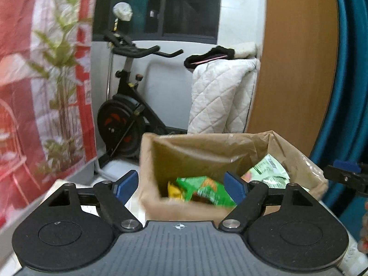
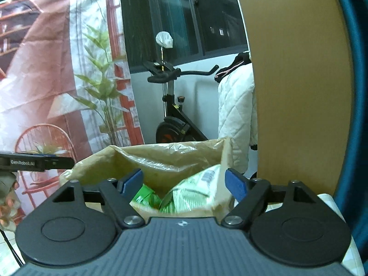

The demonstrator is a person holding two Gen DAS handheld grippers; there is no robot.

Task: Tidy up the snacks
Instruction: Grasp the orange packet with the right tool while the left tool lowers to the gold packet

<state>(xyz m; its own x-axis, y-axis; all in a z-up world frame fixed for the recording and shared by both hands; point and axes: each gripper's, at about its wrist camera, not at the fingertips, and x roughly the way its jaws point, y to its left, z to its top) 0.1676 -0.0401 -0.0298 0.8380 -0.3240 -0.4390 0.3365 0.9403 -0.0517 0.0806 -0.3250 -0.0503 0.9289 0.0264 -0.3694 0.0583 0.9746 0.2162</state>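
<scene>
An open brown paper bag (image 1: pixel 191 147) stands in front of both grippers and also shows in the right wrist view (image 2: pixel 161 158). It holds a green snack packet (image 1: pixel 202 191), a small yellow packet (image 1: pixel 173 191) and a pale green and white packet (image 1: pixel 268 172), which also shows in the right wrist view (image 2: pixel 195 191). My left gripper (image 1: pixel 181 184) is open and empty, just above the bag's near rim. My right gripper (image 2: pixel 184 184) is open and empty at the bag's near rim. The right gripper's tip shows in the left wrist view (image 1: pixel 345 172).
A wooden panel (image 1: pixel 296 57) and a teal curtain (image 1: pixel 349 69) stand close behind the bag on the right. An exercise bike (image 1: pixel 128 105), a white quilted cover (image 1: pixel 220 96) and a red printed backdrop (image 1: pixel 34 80) lie beyond.
</scene>
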